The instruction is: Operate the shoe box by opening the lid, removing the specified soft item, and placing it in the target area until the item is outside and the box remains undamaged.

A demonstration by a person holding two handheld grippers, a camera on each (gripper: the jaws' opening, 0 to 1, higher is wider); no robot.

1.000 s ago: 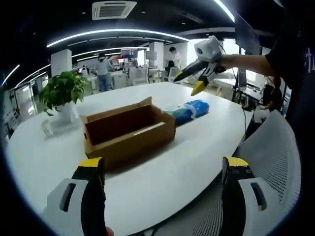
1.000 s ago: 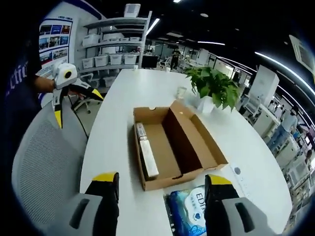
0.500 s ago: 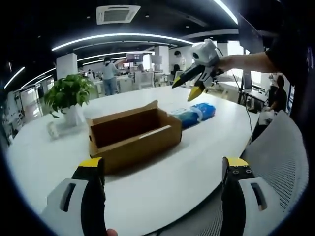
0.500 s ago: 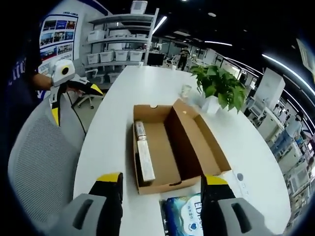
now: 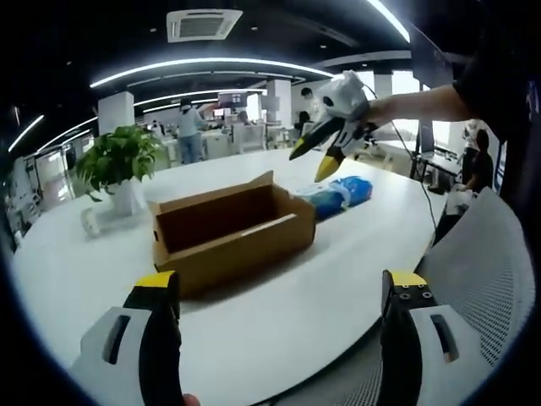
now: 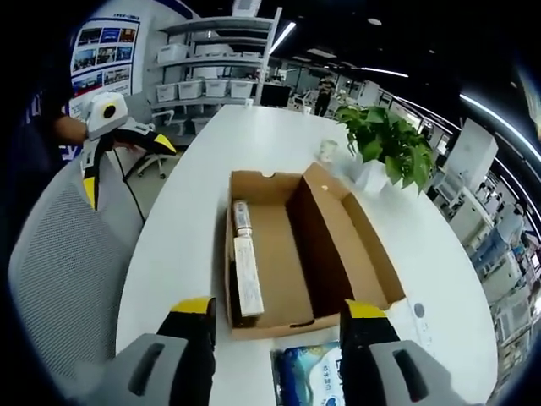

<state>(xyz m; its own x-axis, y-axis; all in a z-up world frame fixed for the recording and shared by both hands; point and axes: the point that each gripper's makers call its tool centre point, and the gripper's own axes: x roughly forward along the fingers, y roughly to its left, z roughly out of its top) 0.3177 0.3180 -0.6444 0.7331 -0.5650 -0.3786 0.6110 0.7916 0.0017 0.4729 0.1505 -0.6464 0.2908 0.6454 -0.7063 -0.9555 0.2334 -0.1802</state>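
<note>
One open shoe box [image 6: 287, 254], one blue soft pack [image 5: 338, 194] beside it; both grippers' jaws spread, empty.

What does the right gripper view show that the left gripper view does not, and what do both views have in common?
Right gripper view: the floor of the open box, with a long white item lying along one wall, and shelves with bins behind.

Left gripper view: the box's outer side wall and a ceiling air vent.

Both: the white table, the box, the blue soft pack beside it, the potted plant, the mesh chair, and each other's gripper, left and right, both open.
</note>
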